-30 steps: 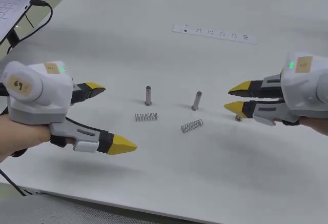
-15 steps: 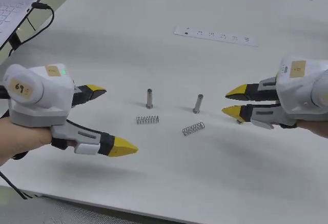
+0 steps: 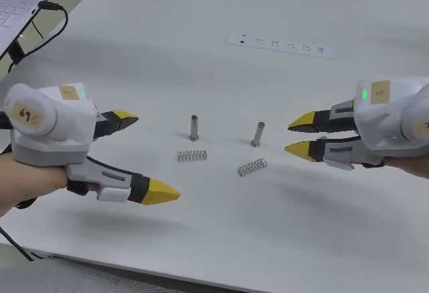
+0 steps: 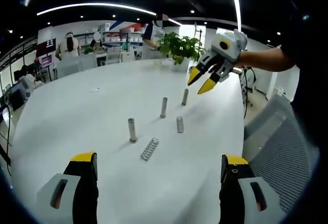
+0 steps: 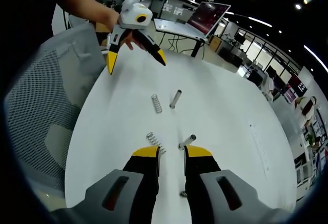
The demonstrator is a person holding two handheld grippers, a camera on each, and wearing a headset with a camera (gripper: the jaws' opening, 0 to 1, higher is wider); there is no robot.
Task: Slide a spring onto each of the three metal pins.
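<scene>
No spring sits on a pin yet; the first pick-up is in hand. The left gripper [image 3: 142, 153] has its jaws spread wide and empty; the right gripper [image 3: 299, 135] has them narrowly parted, gripping nothing. One small steel coil spring [image 3: 192, 155] lies just in front of the short upright steel pin [image 3: 194, 127], and a second spring [image 3: 252, 166] lies to its right. Next, probably: pinch a spring crosswise and tip it upright above that pin. The white desk [image 3: 167, 51] is bare around it, with the near edge well in front.

White tabletop [image 3: 201, 51] with upright metal pins [image 3: 194, 127] near its middle, two springs [image 3: 192, 155] lying beside them, and a power strip [image 3: 280, 45] toward the far edge.
</scene>
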